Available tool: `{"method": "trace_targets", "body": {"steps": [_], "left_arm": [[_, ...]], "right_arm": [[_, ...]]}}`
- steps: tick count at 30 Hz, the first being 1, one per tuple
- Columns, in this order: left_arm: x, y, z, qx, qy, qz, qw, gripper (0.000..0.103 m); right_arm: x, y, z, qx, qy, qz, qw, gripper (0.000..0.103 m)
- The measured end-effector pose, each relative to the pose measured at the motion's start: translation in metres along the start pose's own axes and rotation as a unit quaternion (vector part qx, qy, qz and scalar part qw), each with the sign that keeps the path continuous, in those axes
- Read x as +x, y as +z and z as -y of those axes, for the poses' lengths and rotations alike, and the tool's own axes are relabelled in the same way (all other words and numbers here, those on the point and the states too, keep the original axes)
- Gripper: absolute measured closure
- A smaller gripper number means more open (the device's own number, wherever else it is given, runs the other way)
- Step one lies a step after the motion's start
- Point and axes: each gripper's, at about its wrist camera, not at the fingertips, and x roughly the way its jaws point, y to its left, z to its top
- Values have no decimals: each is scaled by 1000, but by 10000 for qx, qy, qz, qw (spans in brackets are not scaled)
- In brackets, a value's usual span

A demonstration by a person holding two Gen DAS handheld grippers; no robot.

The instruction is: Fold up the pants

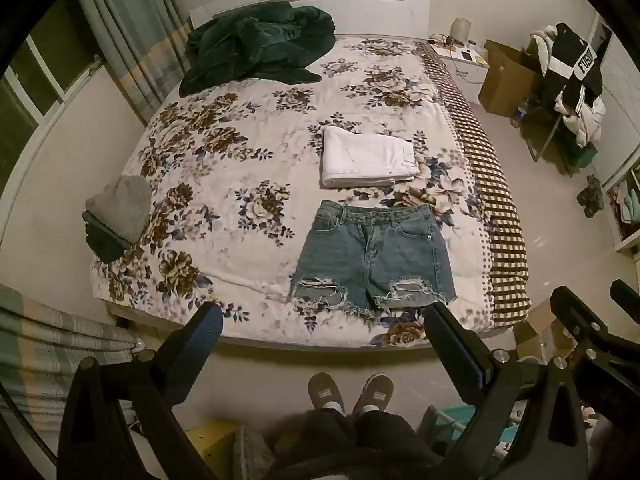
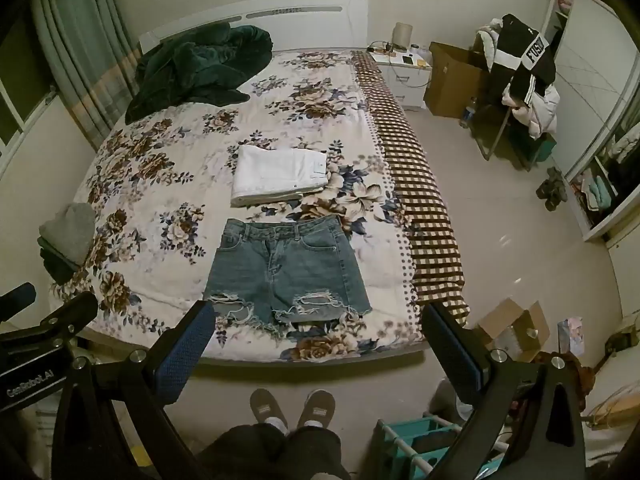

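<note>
Blue denim shorts (image 1: 370, 258) with frayed, ripped hems lie flat and unfolded near the foot of the floral bed (image 1: 224, 168), waistband away from me. They also show in the right wrist view (image 2: 286, 270). A folded white pair of pants (image 1: 366, 158) lies just beyond them, also seen in the right wrist view (image 2: 278, 176). My left gripper (image 1: 324, 316) is open and empty, held above the bed's foot edge, short of the shorts. My right gripper (image 2: 318, 316) is open and empty at the same height, beside it.
A dark green blanket (image 1: 256, 44) is bunched at the head of the bed. A grey cloth on a dark object (image 1: 116, 216) sits at the bed's left edge. A chair with clothes (image 2: 520, 80), cardboard boxes (image 2: 516, 328) and a nightstand (image 2: 404, 72) stand right of the bed. My slippered feet (image 1: 350, 392) are below.
</note>
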Motion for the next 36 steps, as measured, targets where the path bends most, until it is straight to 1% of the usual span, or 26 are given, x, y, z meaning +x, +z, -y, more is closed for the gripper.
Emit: {"method": "trace_targets", "body": {"steps": [7, 8, 16, 36], "left_arm": [[0, 0, 0, -2, -27, -12, 10000, 0], [0, 0, 0, -2, -23, -18, 10000, 0], [0, 0, 0, -4, -30, -23, 10000, 0], [0, 0, 0, 6, -12, -7, 10000, 0]], "right_arm": [[-6, 0, -4, -15, -34, -11, 10000, 0], [1, 0, -4, -19, -37, -75, 10000, 0], [0, 1, -6, -23, -16, -104, 9999, 0], [1, 0, -6, -51, -42, -88, 9999, 0]]}}
